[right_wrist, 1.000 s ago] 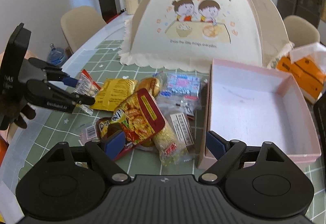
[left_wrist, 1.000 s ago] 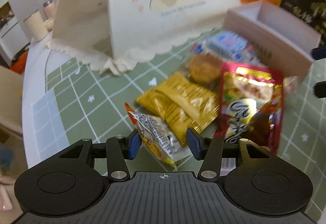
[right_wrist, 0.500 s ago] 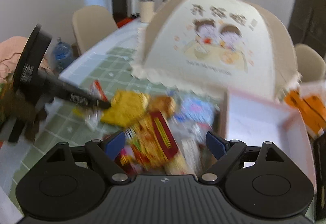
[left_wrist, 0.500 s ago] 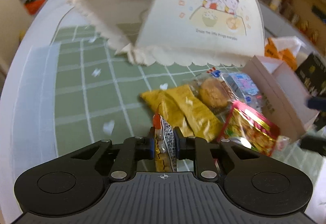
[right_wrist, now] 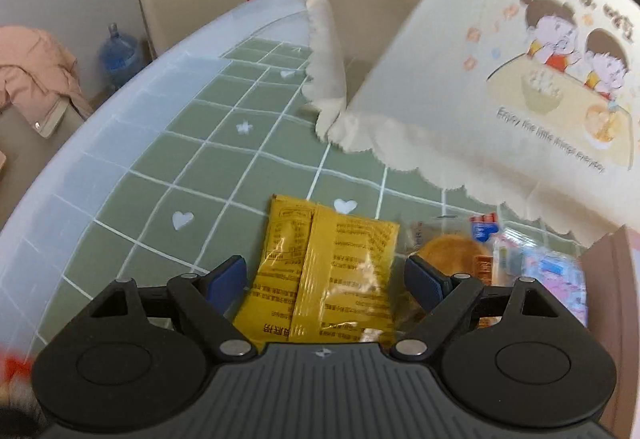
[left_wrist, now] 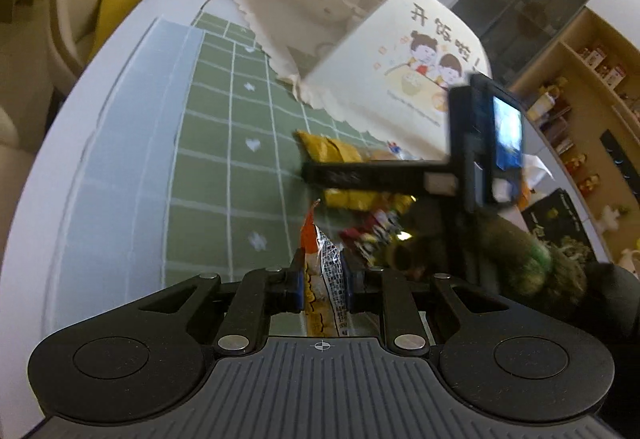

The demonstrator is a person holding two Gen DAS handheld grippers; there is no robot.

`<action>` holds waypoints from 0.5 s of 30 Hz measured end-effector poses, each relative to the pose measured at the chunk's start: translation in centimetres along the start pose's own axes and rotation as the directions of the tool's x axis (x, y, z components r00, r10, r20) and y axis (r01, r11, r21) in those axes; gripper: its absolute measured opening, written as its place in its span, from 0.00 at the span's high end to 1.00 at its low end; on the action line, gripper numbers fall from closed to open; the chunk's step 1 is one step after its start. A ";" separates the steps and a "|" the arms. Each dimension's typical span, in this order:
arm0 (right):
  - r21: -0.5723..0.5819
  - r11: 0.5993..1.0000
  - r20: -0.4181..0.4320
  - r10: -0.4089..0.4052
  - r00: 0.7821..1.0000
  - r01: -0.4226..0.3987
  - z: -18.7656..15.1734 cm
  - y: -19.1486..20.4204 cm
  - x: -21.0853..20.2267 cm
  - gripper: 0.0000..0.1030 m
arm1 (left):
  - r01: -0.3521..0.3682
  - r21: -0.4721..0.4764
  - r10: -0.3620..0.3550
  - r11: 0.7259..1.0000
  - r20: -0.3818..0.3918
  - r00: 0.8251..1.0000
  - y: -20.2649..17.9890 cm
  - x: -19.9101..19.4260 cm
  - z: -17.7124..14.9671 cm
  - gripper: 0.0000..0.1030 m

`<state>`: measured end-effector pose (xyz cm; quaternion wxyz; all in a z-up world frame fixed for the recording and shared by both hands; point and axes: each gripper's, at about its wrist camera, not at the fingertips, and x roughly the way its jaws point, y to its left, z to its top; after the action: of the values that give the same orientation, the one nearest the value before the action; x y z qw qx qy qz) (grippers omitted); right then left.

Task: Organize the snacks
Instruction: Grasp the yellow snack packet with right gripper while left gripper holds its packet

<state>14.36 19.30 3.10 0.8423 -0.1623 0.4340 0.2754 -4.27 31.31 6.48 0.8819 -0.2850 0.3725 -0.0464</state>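
The small orange-and-silver foil snack packet (left_wrist: 322, 279) was clamped upright in the left gripper (left_wrist: 322, 287), probably for carrying. The flat yellow foil packet (right_wrist: 320, 275) lay between the closing jaws of the right gripper (right_wrist: 324, 279), not yet pressed.

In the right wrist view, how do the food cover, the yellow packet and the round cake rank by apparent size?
1. Food cover, largest by far.
2. Yellow packet, though it lies nearest the camera.
3. Round cake, smallest, partly hidden behind a finger.
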 end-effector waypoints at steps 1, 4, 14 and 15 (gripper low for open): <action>0.018 1.000 -0.005 0.024 1.000 -0.024 -0.2 0.0 -0.6 0.32 | 0.006 -0.004 -0.006 1.000 -0.002 1.000 -0.4 -0.2 -0.5 0.80; 0.008 0.990 0.004 0.138 0.990 -0.138 -0.9 0.1 -4.1 0.45 | 0.021 -0.011 -0.022 1.000 -0.019 1.000 -1.6 -0.6 -2.6 0.80; -0.062 0.975 0.162 0.222 0.962 -0.215 -10.5 -4.7 -21.4 0.48 | 0.165 0.092 -0.146 0.982 -0.183 0.972 -12.3 1.1 -10.6 0.80; -0.054 0.981 0.181 0.193 0.964 -0.186 -11.9 -5.9 -23.3 0.48 | 0.185 0.102 -0.163 0.977 -0.196 0.967 -13.3 1.3 -11.2 0.80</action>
<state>-0.65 1.02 15.62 0.8457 -0.1093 0.3621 0.3766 -9.20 14.59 6.55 0.8511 -0.2580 0.4235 -0.1724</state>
